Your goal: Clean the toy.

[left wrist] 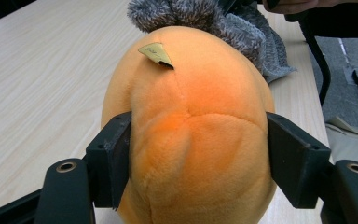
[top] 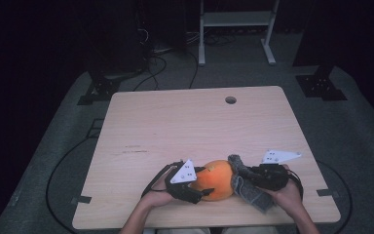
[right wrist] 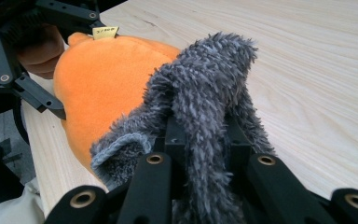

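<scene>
I'm squeezing the round orange plush (left wrist: 191, 140) w/ left gripper (left wrist: 198, 158); right gripper (right wrist: 205, 154) is pinching the fuzzy grey sock (right wrist: 205, 88).

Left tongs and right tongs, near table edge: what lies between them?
The round orange plush toy, clamped by the left tongs, then the fuzzy grey sock pinched in the right tongs, draped against the plush; clearest in the high view.

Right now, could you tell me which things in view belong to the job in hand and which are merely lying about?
In the job:
- orange plush toy, clamped by the left gripper
- grey fuzzy sock, pinched in the right gripper, lying against the toy
- table under both

Lying about:
- white metal stand behind the table
- cables on the floor
</scene>
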Demonstrator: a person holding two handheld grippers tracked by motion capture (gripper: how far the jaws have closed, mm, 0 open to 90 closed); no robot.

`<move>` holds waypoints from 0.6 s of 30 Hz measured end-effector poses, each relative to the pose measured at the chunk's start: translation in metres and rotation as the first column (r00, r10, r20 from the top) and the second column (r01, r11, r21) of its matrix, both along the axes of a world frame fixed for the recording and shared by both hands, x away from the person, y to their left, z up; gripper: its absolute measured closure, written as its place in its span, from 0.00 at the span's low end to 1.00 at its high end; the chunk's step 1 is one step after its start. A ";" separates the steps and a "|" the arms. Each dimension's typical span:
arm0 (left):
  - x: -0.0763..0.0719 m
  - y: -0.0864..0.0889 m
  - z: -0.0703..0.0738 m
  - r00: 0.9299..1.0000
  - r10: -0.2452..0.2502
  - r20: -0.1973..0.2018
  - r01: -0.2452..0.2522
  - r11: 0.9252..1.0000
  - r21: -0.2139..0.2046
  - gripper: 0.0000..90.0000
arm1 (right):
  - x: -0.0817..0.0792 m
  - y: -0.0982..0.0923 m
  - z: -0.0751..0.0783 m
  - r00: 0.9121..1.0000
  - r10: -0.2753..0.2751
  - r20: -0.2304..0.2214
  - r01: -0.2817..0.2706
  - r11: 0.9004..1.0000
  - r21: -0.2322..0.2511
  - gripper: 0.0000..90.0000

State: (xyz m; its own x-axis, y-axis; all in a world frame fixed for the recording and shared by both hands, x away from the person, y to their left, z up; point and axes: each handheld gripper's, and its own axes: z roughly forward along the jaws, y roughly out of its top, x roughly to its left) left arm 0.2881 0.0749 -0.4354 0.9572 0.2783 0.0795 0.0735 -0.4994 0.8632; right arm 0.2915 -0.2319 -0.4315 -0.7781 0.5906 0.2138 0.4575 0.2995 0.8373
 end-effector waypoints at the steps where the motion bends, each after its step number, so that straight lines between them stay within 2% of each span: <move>1: 0.000 0.000 0.000 1.000 -0.002 0.002 0.002 1.000 0.001 0.33 | 0.002 -0.001 -0.003 1.000 0.001 -0.015 -0.001 1.000 0.009 0.85; 3: -0.001 0.000 0.000 1.000 -0.006 0.008 0.006 1.000 0.007 0.33 | 0.005 -0.003 -0.007 0.999 -0.011 -0.041 0.012 1.000 0.006 0.85; 6: -0.001 0.000 0.000 1.000 -0.014 0.010 0.014 1.000 0.005 0.33 | 0.007 -0.006 -0.013 0.997 -0.049 -0.062 0.046 0.998 -0.048 0.85; 8: -0.002 0.000 -0.001 1.000 -0.017 0.012 0.017 1.000 0.005 0.33 | 0.005 -0.007 -0.008 0.998 -0.050 -0.045 0.049 0.999 -0.024 0.85; 11: -0.002 -0.001 -0.002 1.000 -0.024 0.011 0.024 1.000 0.001 0.33 | 0.001 -0.005 0.004 1.000 -0.015 -0.019 0.016 0.997 0.069 0.84; 12: -0.002 -0.001 -0.002 1.000 -0.026 0.011 0.026 1.000 0.004 0.33 | 0.001 -0.004 0.004 1.000 -0.004 -0.016 0.006 0.997 0.075 0.84; 15: -0.002 -0.001 -0.002 1.000 -0.024 0.012 0.024 1.000 0.002 0.33 | 0.006 -0.006 -0.007 0.998 0.006 -0.069 -0.002 0.999 0.055 0.84; 17: -0.002 -0.001 -0.002 1.000 -0.024 0.012 0.024 1.000 0.000 0.32 | 0.008 -0.008 -0.014 0.996 -0.028 -0.085 0.026 0.999 -0.021 0.84; 18: -0.002 -0.001 -0.002 1.000 -0.024 0.012 0.024 1.000 0.000 0.32 | 0.008 -0.009 -0.014 0.995 -0.032 -0.091 0.030 0.999 -0.016 0.84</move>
